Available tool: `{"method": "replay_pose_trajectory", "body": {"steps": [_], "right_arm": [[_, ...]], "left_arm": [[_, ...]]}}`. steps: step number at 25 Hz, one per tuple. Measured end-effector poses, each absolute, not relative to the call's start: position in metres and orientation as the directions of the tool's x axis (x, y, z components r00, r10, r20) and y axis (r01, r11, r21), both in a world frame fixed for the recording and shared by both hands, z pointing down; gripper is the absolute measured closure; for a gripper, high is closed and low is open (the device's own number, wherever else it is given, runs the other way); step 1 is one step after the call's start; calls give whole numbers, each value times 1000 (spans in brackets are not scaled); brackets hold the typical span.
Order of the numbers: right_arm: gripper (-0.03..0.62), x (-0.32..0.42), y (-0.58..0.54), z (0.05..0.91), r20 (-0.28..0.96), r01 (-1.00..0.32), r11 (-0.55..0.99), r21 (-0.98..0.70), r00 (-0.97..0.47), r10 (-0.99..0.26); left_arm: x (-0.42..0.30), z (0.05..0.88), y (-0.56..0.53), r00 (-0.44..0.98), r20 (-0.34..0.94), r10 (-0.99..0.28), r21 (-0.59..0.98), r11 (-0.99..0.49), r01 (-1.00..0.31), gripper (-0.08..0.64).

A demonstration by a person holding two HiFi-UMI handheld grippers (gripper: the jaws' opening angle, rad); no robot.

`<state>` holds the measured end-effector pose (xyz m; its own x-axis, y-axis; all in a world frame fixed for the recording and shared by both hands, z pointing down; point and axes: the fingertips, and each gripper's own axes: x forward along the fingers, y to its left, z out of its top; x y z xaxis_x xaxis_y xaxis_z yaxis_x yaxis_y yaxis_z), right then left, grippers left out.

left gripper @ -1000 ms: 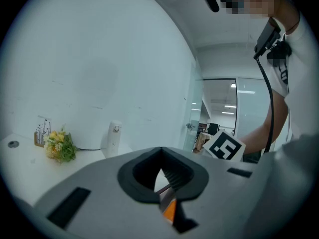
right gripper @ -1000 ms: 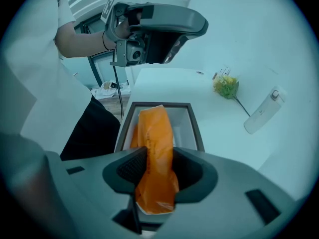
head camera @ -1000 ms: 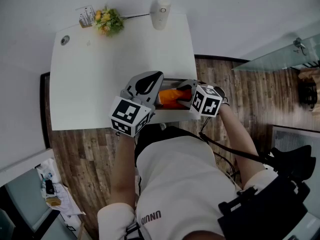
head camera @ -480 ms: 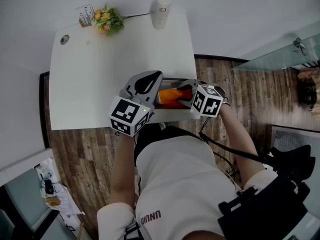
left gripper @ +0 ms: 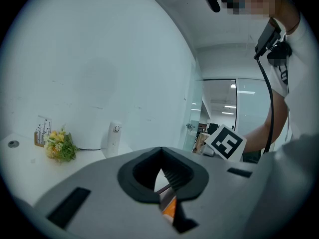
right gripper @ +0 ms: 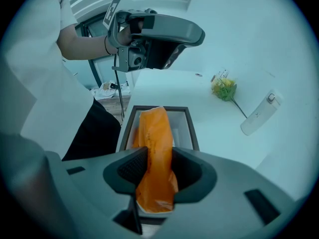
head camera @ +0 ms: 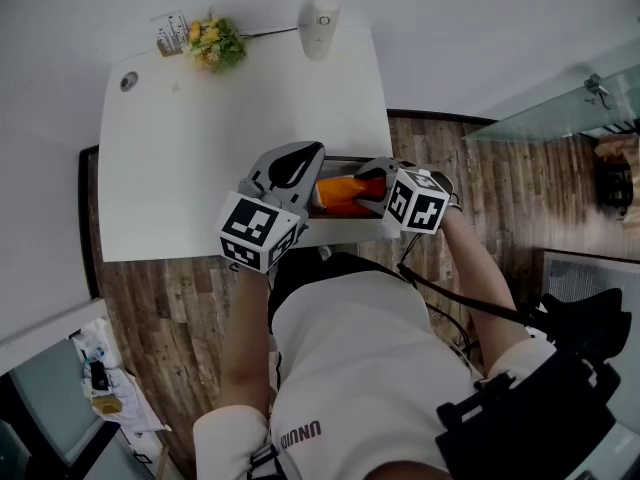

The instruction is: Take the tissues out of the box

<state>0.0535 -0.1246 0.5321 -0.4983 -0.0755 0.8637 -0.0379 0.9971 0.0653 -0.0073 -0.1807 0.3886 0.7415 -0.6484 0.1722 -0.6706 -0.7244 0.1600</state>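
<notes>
A dark-rimmed open box [head camera: 350, 159] sits at the near edge of the white table [head camera: 200, 168]. An orange tissue pack [head camera: 345, 193] rises out of it. My right gripper [head camera: 372, 183] reaches in from the box's right end. In the right gripper view the orange pack [right gripper: 155, 133] runs from the box [right gripper: 192, 128] up between the jaws, and the right gripper [right gripper: 158, 166] is shut on it, with both pads against its sides. My left gripper [head camera: 305, 153] hovers over the box's left end. It [left gripper: 162, 156] is shut with its tips together, holding nothing.
A small bunch of yellow flowers [head camera: 215, 40] and a white upright device [head camera: 322, 16] stand at the table's far edge, with a small round fitting [head camera: 128, 81] at the far left corner. The person's body is close against the near edge. Wooden floor and a glass partition lie to the right.
</notes>
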Motion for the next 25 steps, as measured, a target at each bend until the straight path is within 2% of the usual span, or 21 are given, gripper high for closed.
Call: {"method": "replay_pose_trajectory", "body": {"steps": [25], "right_arm": [[431,56,-132,512,832,-78,995,62,-547,-95]], "left_arm": [[-11,388,-185,732,158,-663,174,-711,-681,546]]}}
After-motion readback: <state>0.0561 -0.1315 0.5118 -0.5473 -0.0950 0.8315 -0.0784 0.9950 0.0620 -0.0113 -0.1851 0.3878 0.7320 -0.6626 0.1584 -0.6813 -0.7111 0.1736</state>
